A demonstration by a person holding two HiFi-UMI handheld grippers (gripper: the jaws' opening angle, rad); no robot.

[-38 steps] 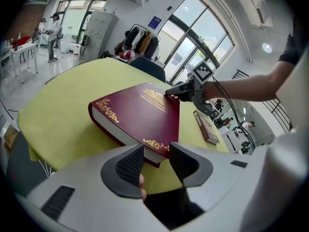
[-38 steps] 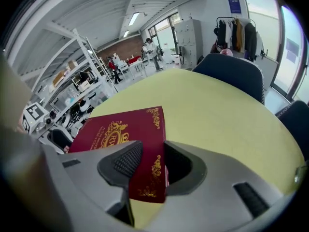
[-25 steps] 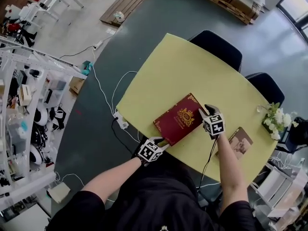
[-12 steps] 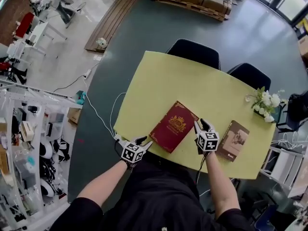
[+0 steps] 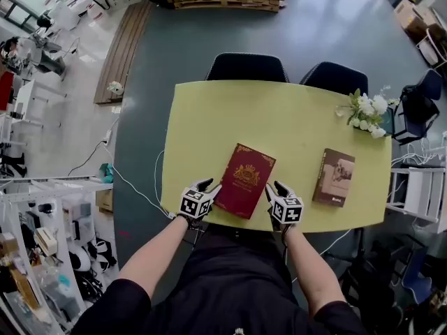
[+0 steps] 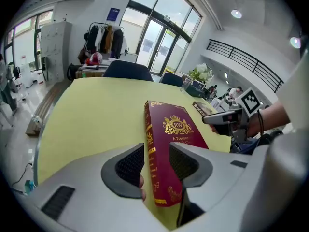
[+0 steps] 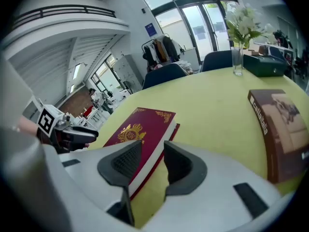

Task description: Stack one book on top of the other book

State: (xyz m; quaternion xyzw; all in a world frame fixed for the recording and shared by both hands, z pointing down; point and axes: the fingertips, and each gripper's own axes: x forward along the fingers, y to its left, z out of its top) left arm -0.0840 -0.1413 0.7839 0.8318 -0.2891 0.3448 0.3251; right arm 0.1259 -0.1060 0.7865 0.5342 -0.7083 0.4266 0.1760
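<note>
A dark red book with a gold crest lies flat near the front edge of the yellow table. To its right, apart from it, lies a brown book. My left gripper is open at the red book's near left corner. In the left gripper view the red book's spine runs between the jaws of that gripper, with a gap showing. My right gripper is open at the near right corner. Its jaws straddle the page edge of the red book without pressing. The brown book lies to their right.
A vase of white flowers stands at the table's far right corner. Two dark chairs are tucked in at the far side. Cables trail on the floor to the left.
The head view has swung round. My right gripper has slid back along the red book's right edge towards me. The left gripper has shifted at the near left corner. The book has stayed put.
</note>
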